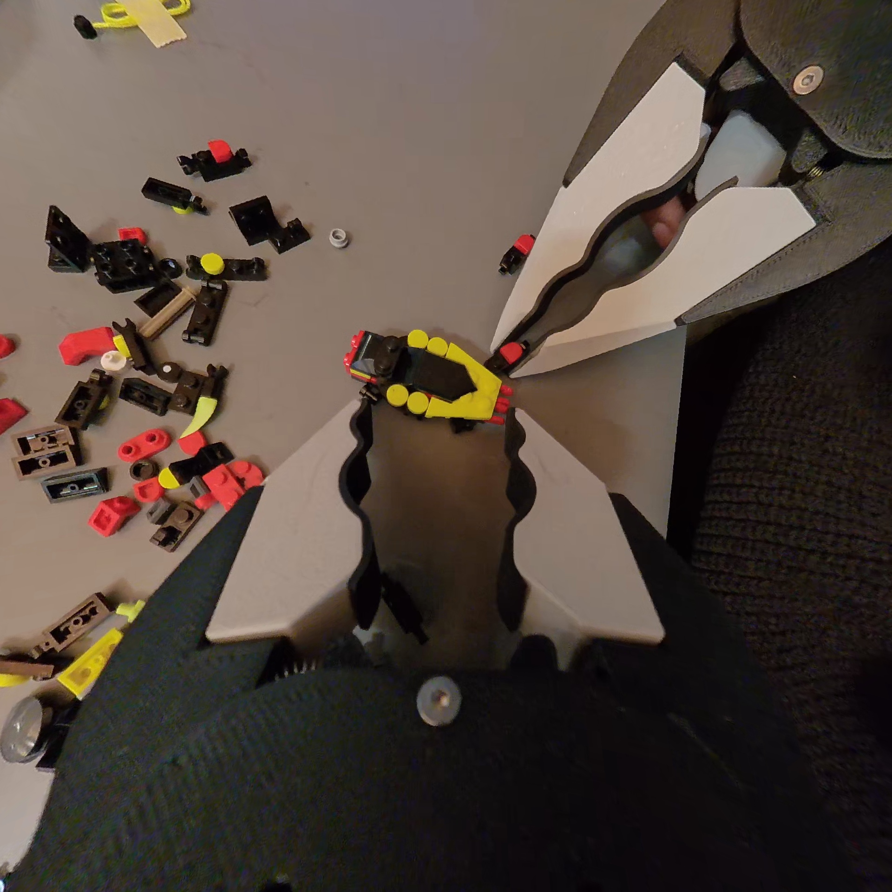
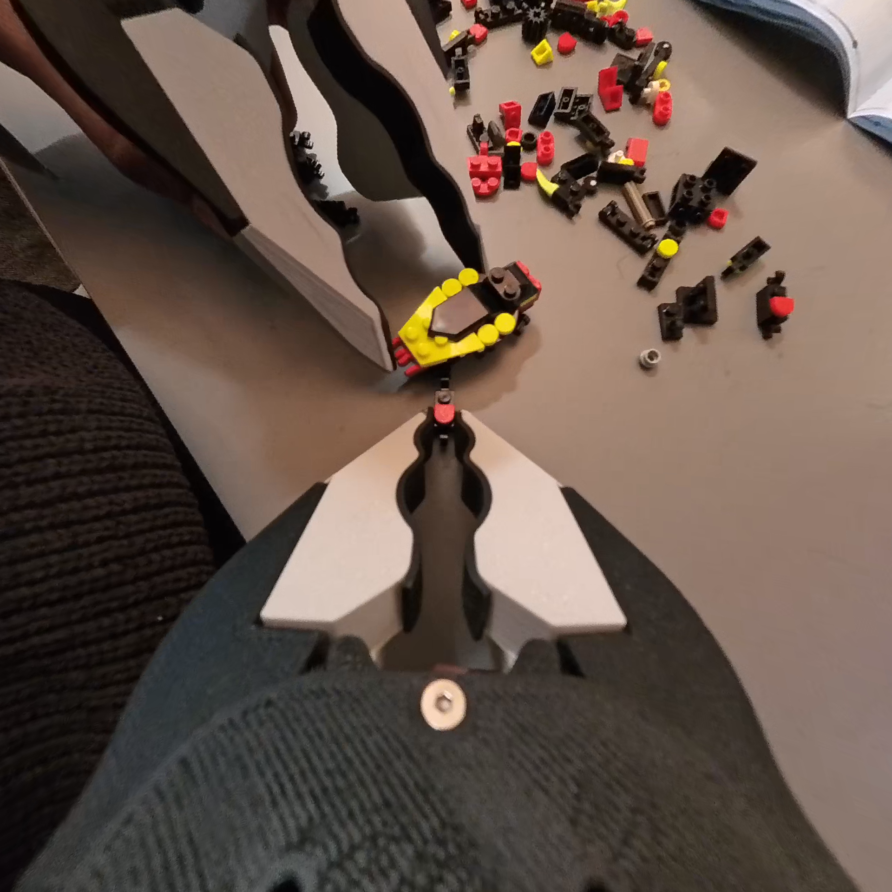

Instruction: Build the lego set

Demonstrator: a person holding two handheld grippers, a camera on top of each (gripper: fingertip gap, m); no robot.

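While the little brick model sits crosswise at the tips of the left tongs, its flat wedge-shaped yellow deck carries a glossy black pointed tile, with smooth yellow round tiles in pairs on either side. Short red prongs stick out of one end, and a black studded block with red studs closes the other. The left tongs stand about half open, spanning the model end to end. One wavy black pad meets the pronged end and the other the black end, and both appear to press on it (whether the model rests on the table or hangs just clear of it, I cannot tell).

Just beside the model's long edge, the right tongs are pinched almost fully together on a tiny black clip piece with a rounded red cap. Its free black end points at the model's underside, very close or just touching.

Farther out, loose bricks lie scattered over the matte grey table: black plates, red slopes, yellow curved horns and a lone grey round stud. Dark ribbed knit fabric borders the table's near edge.
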